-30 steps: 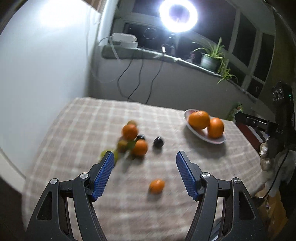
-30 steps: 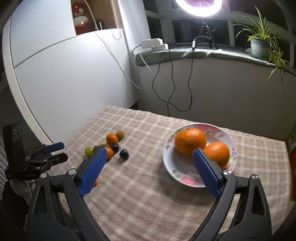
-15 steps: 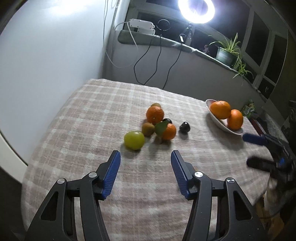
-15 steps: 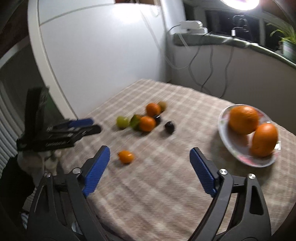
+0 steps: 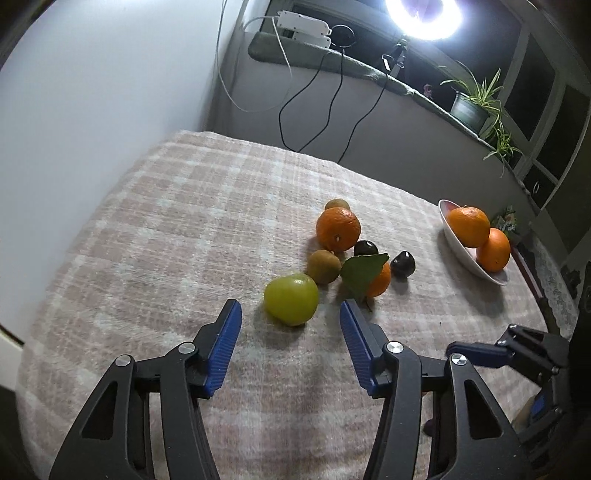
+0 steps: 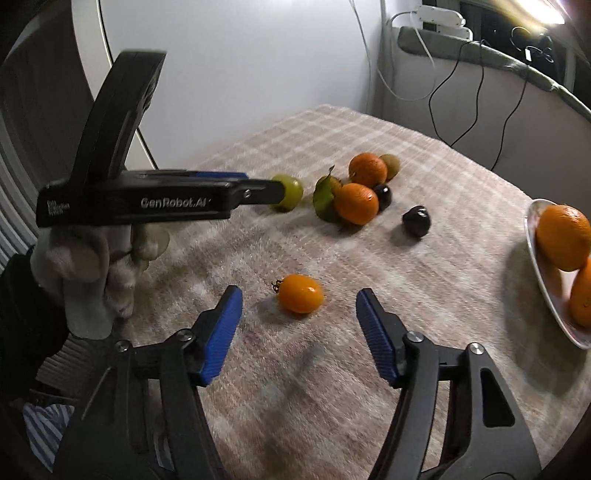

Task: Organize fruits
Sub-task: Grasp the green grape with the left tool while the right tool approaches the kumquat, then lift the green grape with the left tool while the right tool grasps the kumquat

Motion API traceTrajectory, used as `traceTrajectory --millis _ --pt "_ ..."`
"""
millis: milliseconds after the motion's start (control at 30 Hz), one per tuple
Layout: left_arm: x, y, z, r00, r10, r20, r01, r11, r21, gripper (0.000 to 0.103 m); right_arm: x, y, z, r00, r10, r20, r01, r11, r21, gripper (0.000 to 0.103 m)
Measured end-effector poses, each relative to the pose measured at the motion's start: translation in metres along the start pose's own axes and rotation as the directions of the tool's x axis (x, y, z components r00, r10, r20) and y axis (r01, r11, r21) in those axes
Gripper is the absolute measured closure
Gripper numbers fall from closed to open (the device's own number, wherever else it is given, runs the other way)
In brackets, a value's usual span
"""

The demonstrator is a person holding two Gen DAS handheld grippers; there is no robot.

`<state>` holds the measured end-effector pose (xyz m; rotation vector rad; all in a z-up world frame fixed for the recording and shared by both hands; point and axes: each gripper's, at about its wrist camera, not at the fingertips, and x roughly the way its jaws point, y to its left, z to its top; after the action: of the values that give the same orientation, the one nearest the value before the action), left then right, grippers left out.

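Note:
My left gripper (image 5: pixel 290 309) is open, its blue pads on either side of and just short of a yellow-green fruit (image 5: pixel 291 299) on the checked cloth. Behind it lie a kiwi (image 5: pixel 324 266), an orange (image 5: pixel 338 228), a leafed tangerine (image 5: pixel 377 279) and two dark fruits (image 5: pixel 403 263). My right gripper (image 6: pixel 298 295) is open around a small orange tomato (image 6: pixel 300 292), not touching it. A white plate (image 6: pixel 543 284) at the right holds two oranges (image 6: pixel 563 237). The left gripper (image 6: pixel 258 192) also shows in the right wrist view, by the green fruit (image 6: pixel 291 188).
The table (image 5: pixel 177 229) is covered by a pink-and-white checked cloth and stands against a white wall at the left. Cables, a power strip (image 5: pixel 303 27), a ring light (image 5: pixel 424 14) and a potted plant (image 5: pixel 474 103) sit on the sill behind.
Both grippers have dropped closer to the table. The left one has closed in on the green fruit, the right one has swung left to the small orange tomato. Both stay open.

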<state>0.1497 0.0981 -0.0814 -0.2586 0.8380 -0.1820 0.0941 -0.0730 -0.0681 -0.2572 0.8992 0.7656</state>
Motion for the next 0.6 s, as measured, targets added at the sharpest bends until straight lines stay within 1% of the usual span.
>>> traceTrajectory --millis 100,233,433,467,567,600 --pt "0.005 0.001 0.003 1.000 0.004 -0.009 -0.004 1.000 0.000 0.049 0.008 0.002 0.001 1.000 -0.005 -0.015 0.005 1.000 -0.004 0.040" --pt "0.012 0.001 0.007 1.000 -0.001 -0.022 0.001 1.000 -0.001 0.051 0.017 -0.002 0.003 0.999 -0.004 -0.042 0.004 1.000 0.005 0.049" --pt "0.022 0.001 0.010 0.999 0.012 -0.050 -0.012 1.000 0.012 0.060 0.021 -0.002 0.004 0.998 0.002 -0.055 -0.001 1.000 0.008 0.054" --pt "0.023 0.001 0.010 0.999 0.008 -0.054 -0.007 1.000 0.013 0.064 0.022 -0.002 0.004 0.998 0.001 -0.057 -0.001 1.000 0.005 0.054" --pt "0.025 0.003 0.011 0.998 0.005 -0.057 -0.005 1.000 0.006 0.070 0.023 0.000 0.004 0.998 0.000 -0.062 0.000 1.000 -0.003 0.059" --pt "0.025 0.003 0.011 0.998 0.001 -0.058 -0.001 1.000 0.005 0.070 0.023 0.001 0.004 0.998 0.001 -0.062 -0.002 1.000 -0.002 0.061"
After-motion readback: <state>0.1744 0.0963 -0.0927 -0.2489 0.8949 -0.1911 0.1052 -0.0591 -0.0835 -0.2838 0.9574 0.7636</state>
